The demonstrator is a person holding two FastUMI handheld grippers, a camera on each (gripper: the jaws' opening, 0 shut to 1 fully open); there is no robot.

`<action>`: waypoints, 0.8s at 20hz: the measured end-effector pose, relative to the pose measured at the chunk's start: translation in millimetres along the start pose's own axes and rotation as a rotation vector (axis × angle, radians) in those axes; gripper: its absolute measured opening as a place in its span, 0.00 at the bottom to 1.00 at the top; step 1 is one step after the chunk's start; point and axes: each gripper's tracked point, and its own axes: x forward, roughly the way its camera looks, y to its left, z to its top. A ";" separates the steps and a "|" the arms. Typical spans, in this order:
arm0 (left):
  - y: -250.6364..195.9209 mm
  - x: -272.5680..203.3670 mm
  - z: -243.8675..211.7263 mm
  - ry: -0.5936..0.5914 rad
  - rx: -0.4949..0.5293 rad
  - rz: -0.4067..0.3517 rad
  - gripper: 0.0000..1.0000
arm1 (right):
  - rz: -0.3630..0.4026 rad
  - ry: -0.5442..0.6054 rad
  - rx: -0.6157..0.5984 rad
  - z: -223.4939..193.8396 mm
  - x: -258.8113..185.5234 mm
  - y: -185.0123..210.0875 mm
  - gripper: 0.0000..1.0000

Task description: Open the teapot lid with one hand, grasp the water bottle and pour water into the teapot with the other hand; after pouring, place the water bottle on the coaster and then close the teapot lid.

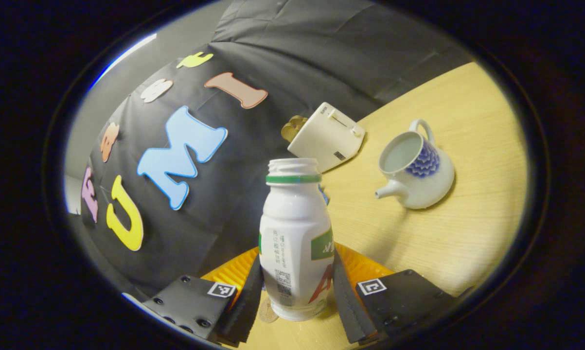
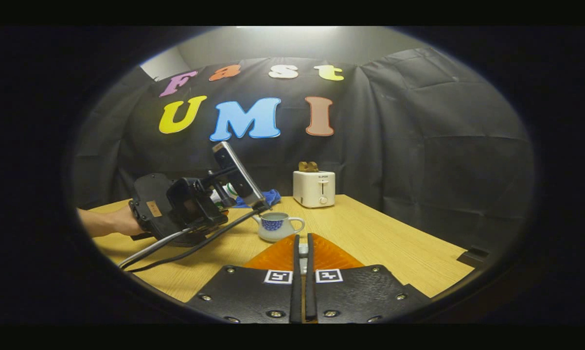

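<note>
Bottle [image 1: 296, 238], label unreadable, clamped in left tool [image 1: 296, 291]; right tool [image 2: 302, 272] closed on lid knob [image 2: 302, 252].

In the right gripper view, the near right of the counter [image 2: 394, 243] lies bare, open room for a hand up to the booth wall. The teapot [image 2: 276, 226] stands mid-counter, lid off, with the toaster [image 2: 314, 188] behind it at the far edge and a blue cloth [image 2: 272, 196] just left. The left gripper [image 2: 219, 201], its hand [image 2: 119, 222] and trailing cables [image 2: 175, 245] block the left side.
</note>
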 end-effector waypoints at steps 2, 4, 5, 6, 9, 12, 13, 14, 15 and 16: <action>2.1 0.4 4.5 -0.002 0.087 0.023 0.82 | 0.004 -0.012 -0.011 2.1 -2.1 0.9 0.03; -4.7 3.4 9.5 -0.012 0.116 0.008 0.83 | 0.007 -0.015 -0.015 2.0 -4.0 1.1 0.03; -8.1 5.7 12.5 -0.016 0.139 -0.002 0.82 | 0.004 -0.018 -0.011 3.2 -4.5 -0.4 0.03; -8.4 6.7 15.7 -0.022 0.177 -0.002 0.82 | -0.002 -0.016 -0.009 0.4 -5.4 -3.3 0.00; -9.1 8.5 21.2 -0.024 0.252 0.006 0.82 | -0.009 -0.009 0.003 -2.9 -6.5 -8.0 0.03; -11.9 10.1 25.5 -0.024 0.328 0.007 0.83 | -0.017 -0.009 0.015 -2.9 -8.0 -14.1 0.03; -12.5 9.7 26.6 -0.025 0.342 0.005 0.83 | -0.019 -0.010 0.019 -3.2 -8.7 -14.6 0.03; -13.5 9.0 27.8 -0.028 0.362 0.002 0.83 | -0.019 -0.011 0.022 -2.8 -9.0 -15.9 0.00; -13.9 8.0 30.1 -0.031 0.381 0.004 0.83 | -0.021 -0.011 0.022 -2.3 -9.1 -16.8 0.00; -14.3 6.9 31.5 -0.034 0.399 0.008 0.83 | -0.022 -0.010 0.025 -3.0 -10.0 -17.5 0.03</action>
